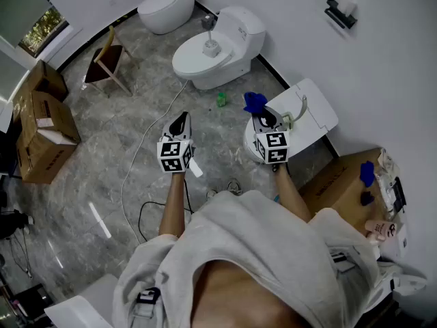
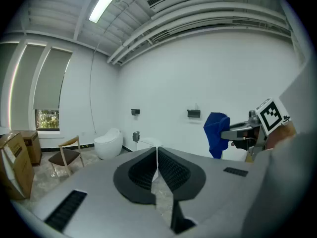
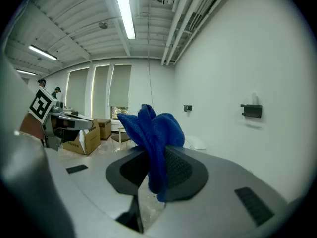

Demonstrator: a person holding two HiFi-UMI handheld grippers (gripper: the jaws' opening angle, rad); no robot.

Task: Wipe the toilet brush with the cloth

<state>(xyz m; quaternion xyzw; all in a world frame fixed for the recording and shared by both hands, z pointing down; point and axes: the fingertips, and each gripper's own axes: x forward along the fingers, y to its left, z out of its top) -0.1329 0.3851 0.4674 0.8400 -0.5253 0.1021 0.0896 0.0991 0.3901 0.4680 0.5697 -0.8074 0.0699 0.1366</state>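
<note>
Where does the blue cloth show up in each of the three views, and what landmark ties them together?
Head view: blue cloth right of centre, at the right gripper's tip.
Left gripper view: cloth centre-right, hanging from the right gripper.
Right gripper view: cloth at centre, pinched between the fingers.
Shared landmark: cardboard boxes, left in all three.

Toilet (image 1: pixel 217 50) ahead by the wall, chair (image 1: pixel 109 61) left of it, boxes (image 1: pixel 42 125) far left, cloth (image 1: pixel 255 102) in right claw (image 1: pixel 260 112)

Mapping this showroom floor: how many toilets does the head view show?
3. Round toilet by the top edge, a second toilet mid-floor, and a third toilet partly hidden under the right gripper. Others may be out of frame.
</note>
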